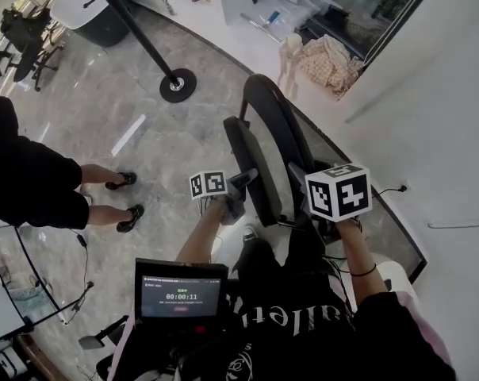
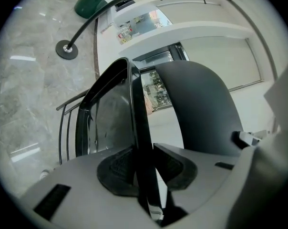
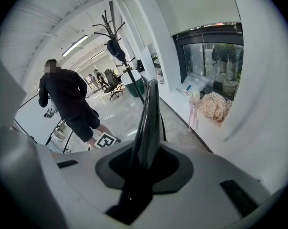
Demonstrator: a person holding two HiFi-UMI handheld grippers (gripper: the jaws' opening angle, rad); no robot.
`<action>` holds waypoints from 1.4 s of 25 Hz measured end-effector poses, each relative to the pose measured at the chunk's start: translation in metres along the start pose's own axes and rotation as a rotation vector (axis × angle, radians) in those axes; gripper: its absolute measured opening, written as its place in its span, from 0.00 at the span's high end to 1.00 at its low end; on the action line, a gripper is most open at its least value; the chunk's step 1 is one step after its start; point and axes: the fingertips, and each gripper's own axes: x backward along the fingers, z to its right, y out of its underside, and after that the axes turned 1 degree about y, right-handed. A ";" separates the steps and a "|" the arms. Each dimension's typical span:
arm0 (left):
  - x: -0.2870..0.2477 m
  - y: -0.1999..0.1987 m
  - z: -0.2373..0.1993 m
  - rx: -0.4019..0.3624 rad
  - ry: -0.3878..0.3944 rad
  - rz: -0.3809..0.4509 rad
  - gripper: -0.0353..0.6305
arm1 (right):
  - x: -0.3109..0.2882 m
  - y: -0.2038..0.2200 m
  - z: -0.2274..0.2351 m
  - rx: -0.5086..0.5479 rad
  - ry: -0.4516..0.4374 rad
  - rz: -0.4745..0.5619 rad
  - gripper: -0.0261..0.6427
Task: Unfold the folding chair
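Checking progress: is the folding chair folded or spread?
Mostly folded: the chair has its two panels upright, close together, narrow gap between.

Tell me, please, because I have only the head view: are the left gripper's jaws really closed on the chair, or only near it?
Observer: Closed on it. In the left gripper view, the left gripper pinches the edge of the glossy black panel.
Operator: And the right one?
Observer: The right gripper is shut too, on a thin black panel seen edge-on in its own view.
Operator: Are the two chair panels pressed together?
Observer: No. In the left gripper view the matte grey panel stands beyond the held one, with a clear gap between them.
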 end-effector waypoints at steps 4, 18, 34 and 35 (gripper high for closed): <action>0.050 0.004 -0.024 -0.016 -0.013 -0.005 0.80 | -0.016 0.016 -0.050 0.002 -0.010 0.000 0.84; 0.092 0.004 -0.043 -0.018 0.058 0.079 0.80 | -0.028 0.023 -0.054 -0.014 -0.086 -0.004 0.84; 0.180 0.005 -0.129 0.000 -0.139 0.461 0.72 | -0.049 0.044 0.033 -0.087 -0.174 -0.029 0.83; 0.185 0.007 -0.135 0.000 -0.169 0.497 0.71 | -0.051 0.046 0.034 -0.080 -0.179 -0.029 0.83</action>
